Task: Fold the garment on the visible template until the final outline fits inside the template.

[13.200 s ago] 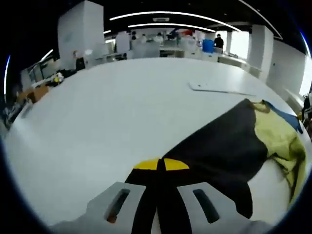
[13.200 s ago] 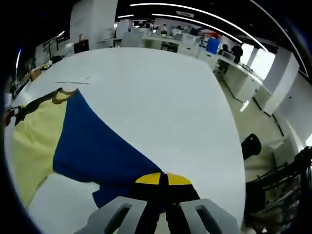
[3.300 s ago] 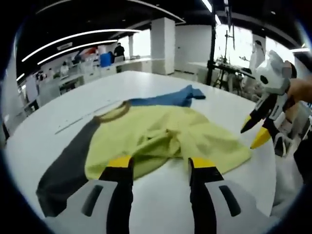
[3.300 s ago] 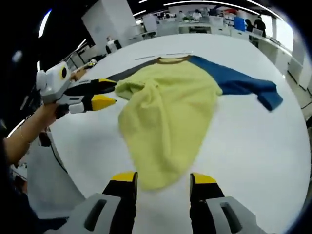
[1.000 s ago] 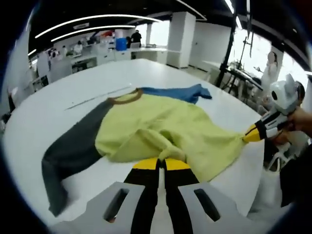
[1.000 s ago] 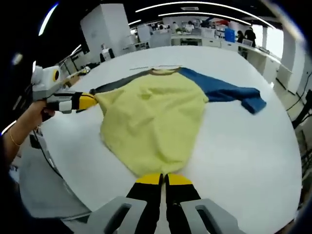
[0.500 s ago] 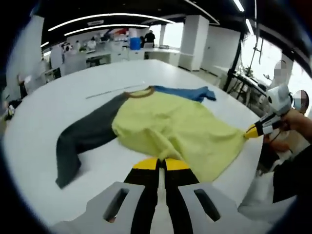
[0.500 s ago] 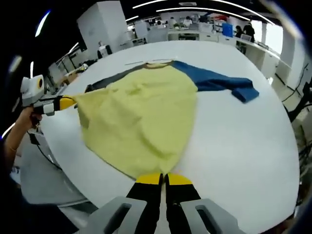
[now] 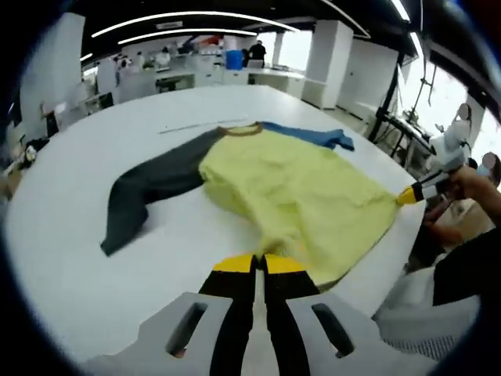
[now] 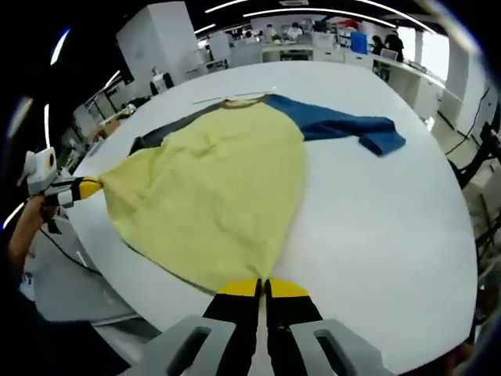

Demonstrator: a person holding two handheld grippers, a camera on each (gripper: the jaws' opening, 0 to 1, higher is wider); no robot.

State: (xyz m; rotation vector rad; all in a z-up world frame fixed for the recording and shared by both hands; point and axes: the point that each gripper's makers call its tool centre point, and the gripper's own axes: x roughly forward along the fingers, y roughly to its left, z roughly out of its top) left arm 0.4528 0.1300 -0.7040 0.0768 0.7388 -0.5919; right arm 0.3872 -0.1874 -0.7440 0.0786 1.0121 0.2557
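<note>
The crumpled yellow shirt with one dark grey and one blue sleeve has been pulled out flatter, its hem now stretched wide between the two shut grippers.

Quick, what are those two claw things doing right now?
Left gripper: jaws shut on the shirt hem.
Right gripper: jaws shut on the hem's other corner.

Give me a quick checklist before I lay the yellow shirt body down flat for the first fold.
1. Left gripper shut on the hem of the yellow shirt with one dark grey and one blue sleeve: ok.
2. Right gripper shut on the other hem corner: ok.
3. Hem stretched between the two grippers: ok, though wrinkles remain in the body.
4. Dark grey sleeve lying flat on the round white table: ok.
5. Blue sleeve flat: not ok, its cuff end is bunched.
6. Thin flat white template beyond the collar, whether the shirt overlaps it: cannot tell.
</note>
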